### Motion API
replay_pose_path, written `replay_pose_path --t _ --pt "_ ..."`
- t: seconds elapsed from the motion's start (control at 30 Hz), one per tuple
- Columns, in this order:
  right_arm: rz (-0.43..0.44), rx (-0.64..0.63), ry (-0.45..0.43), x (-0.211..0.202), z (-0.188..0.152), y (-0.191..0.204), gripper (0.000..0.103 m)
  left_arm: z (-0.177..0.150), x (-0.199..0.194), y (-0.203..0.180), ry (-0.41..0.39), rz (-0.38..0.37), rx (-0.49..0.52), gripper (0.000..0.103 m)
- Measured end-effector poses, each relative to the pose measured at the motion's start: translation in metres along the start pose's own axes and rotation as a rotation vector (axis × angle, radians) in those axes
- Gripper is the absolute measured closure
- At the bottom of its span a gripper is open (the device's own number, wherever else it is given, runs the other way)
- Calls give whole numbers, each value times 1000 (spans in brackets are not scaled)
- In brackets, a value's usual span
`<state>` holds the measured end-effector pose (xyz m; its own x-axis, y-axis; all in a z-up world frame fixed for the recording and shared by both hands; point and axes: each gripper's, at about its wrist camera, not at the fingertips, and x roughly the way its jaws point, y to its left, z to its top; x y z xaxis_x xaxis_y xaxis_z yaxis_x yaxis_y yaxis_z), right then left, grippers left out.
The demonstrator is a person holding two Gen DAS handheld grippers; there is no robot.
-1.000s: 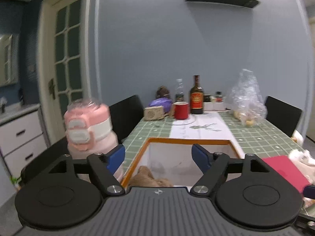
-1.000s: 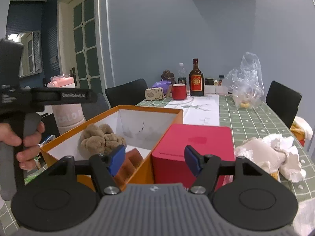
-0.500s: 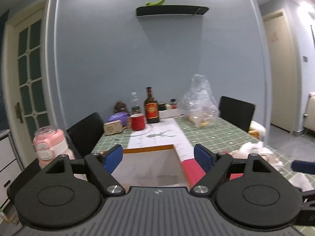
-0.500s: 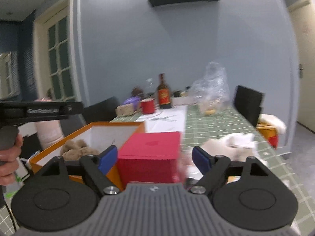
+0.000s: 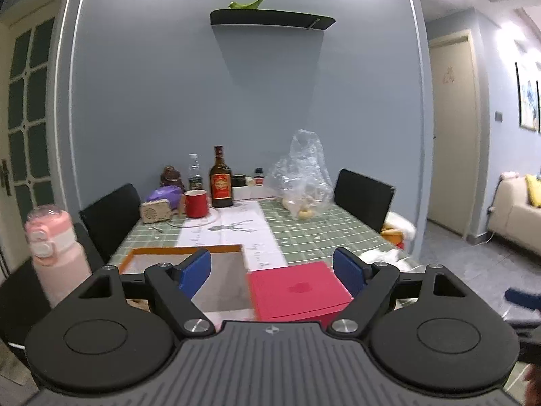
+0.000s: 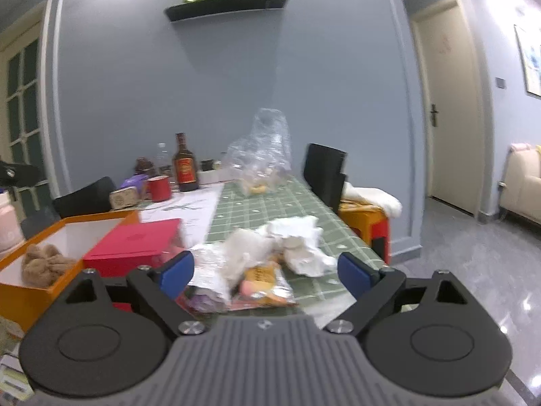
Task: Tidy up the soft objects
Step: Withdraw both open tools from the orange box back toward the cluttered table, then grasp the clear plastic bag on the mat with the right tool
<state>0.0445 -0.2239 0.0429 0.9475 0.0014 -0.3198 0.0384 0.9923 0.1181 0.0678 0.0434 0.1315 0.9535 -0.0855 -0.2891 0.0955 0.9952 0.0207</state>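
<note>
While your right gripper (image 6: 265, 272) has just been spreading its jaws, empty, the white soft heap (image 6: 287, 243) lies dead ahead, right of the red box (image 6: 135, 242); your left gripper (image 5: 272, 269), also open, is farther off.

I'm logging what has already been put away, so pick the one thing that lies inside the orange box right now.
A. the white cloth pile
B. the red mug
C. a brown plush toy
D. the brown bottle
C: in the right wrist view the brown plush toy lies inside the orange box, while the white cloth pile, red mug and brown bottle are out on the table.
</note>
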Motion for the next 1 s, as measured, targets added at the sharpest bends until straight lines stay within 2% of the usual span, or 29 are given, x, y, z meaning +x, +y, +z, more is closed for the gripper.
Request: replay_pose_path --t 0.1,0.2,0.27,0.43,0.57,0.67,0.73,0.8,1.0 --pt "-83 -2 13 3 -5 -12 12 2 2 -11 5 -40 -76 7" --pt "-103 2 31 4 -11 -27 10 -4 4 -26 22 -99 -118 7" --pt "-107 1 37 3 -17 -37 5 -12 6 -40 24 -130 -123 7" --pt "-158 27 75 4 -34 -68 5 -45 18 -84 19 -122 -85 7" --pt "-150 136 106 7 -46 -98 5 -68 42 -106 108 -165 -83 7" --pt "-124 180 131 11 -53 -109 5 -86 55 -116 138 -163 -63 7" --pt "-129 173 138 14 -57 -108 5 -96 60 -121 156 -150 -42 7" --pt "-134 145 139 16 -61 -104 4 -104 62 -123 161 -168 -28 7" --pt "-108 103 175 29 -68 -89 4 -119 70 -122 192 -216 -57 7"
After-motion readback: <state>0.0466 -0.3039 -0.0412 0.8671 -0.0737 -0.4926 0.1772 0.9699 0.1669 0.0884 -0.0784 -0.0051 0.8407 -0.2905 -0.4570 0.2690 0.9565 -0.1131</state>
